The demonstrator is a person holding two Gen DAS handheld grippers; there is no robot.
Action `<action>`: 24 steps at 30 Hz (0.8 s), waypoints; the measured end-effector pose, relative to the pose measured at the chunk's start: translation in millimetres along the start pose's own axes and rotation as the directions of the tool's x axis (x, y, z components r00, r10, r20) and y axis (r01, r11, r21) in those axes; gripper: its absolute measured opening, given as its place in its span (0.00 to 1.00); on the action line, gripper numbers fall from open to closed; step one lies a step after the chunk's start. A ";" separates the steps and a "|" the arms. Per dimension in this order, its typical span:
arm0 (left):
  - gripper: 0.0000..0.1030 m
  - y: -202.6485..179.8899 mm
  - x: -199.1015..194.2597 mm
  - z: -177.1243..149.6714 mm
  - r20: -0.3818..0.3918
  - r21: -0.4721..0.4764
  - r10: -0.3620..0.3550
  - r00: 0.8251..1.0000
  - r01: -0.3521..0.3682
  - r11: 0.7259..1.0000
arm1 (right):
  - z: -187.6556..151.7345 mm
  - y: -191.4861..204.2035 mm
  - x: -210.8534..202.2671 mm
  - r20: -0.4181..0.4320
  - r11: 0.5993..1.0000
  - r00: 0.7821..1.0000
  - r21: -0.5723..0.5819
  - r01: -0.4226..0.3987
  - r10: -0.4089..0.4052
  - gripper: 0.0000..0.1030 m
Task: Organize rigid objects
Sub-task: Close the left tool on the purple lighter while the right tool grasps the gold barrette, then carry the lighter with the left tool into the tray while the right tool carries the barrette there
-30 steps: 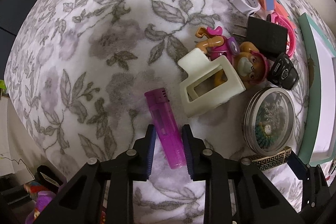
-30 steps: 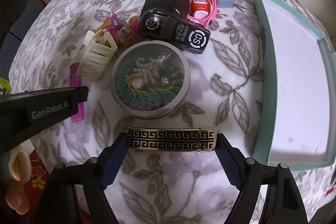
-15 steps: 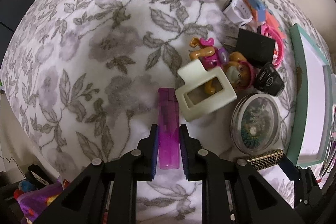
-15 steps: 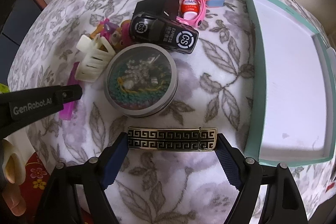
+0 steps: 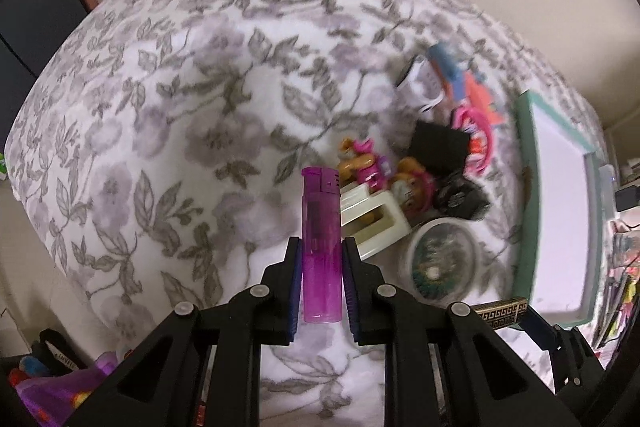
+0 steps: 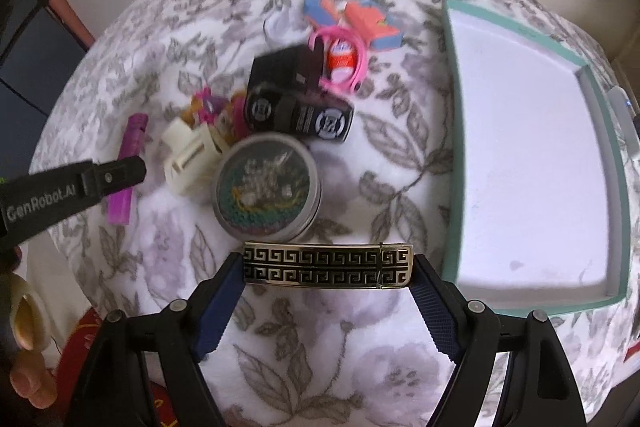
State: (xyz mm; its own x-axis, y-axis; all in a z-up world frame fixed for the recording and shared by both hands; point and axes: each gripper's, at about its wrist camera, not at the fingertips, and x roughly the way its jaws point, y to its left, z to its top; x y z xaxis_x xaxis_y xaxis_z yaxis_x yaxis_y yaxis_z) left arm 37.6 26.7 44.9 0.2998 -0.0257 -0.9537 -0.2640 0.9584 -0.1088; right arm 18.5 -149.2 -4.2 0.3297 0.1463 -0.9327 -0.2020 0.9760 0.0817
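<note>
My left gripper (image 5: 321, 257) is shut on a translucent purple lighter (image 5: 321, 239), held lengthwise above the floral cloth; the same lighter (image 6: 130, 147) shows at the left of the right wrist view. My right gripper (image 6: 328, 267) grips a gold and black patterned bar clip (image 6: 327, 265) by its two ends, lifted off the cloth; its end (image 5: 500, 311) peeks in at the lower right of the left wrist view. A teal-rimmed white tray (image 6: 454, 163) lies empty to the right of the clip.
A pile sits left of the tray: a round tin with beads (image 6: 266, 201), a cream hair claw (image 6: 192, 163), a black cylinder (image 6: 300, 115), a black box (image 6: 280, 67), toy figures (image 5: 380, 173), a pink ring (image 6: 340, 59) and orange-blue blocks (image 6: 360, 21). Clutter lies beyond the cloth's left edge.
Both grippers have risen from the cloth. The left one closed on the lighter and lifted it; the right one carries the clip up, and the pile looks smaller and farther.
</note>
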 end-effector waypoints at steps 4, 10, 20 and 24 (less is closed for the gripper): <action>0.19 -8.6 -18.4 1.9 0.038 0.022 -0.012 0.999 0.011 1.000 | 6.8 -17.4 -16.9 0.045 0.999 0.999 0.049 -0.005 0.003 0.81; 0.19 -52.3 -17.5 -1.4 0.019 0.101 -0.049 0.999 0.046 0.994 | 16.1 -53.0 -31.3 0.078 0.987 0.996 0.157 0.019 -0.031 0.81; 0.19 -134.8 -4.6 2.4 -0.009 0.230 -0.090 0.996 0.089 0.969 | 22.0 -119.8 -47.4 0.089 0.937 0.983 0.325 0.126 -0.163 0.81; 0.20 -170.7 4.2 1.4 -0.028 0.281 -0.096 0.995 0.100 0.954 | 18.1 -154.8 -46.9 0.051 0.898 0.977 0.405 0.170 -0.208 0.81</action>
State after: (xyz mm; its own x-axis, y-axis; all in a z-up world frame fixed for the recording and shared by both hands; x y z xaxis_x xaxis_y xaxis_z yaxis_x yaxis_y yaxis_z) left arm 85.2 -136.5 59.9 0.2977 -0.1255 -0.9464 0.0359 0.9921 -0.1203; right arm 51.0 -304.3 33.2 0.4112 -0.0515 -0.9101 0.2485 0.9669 0.0575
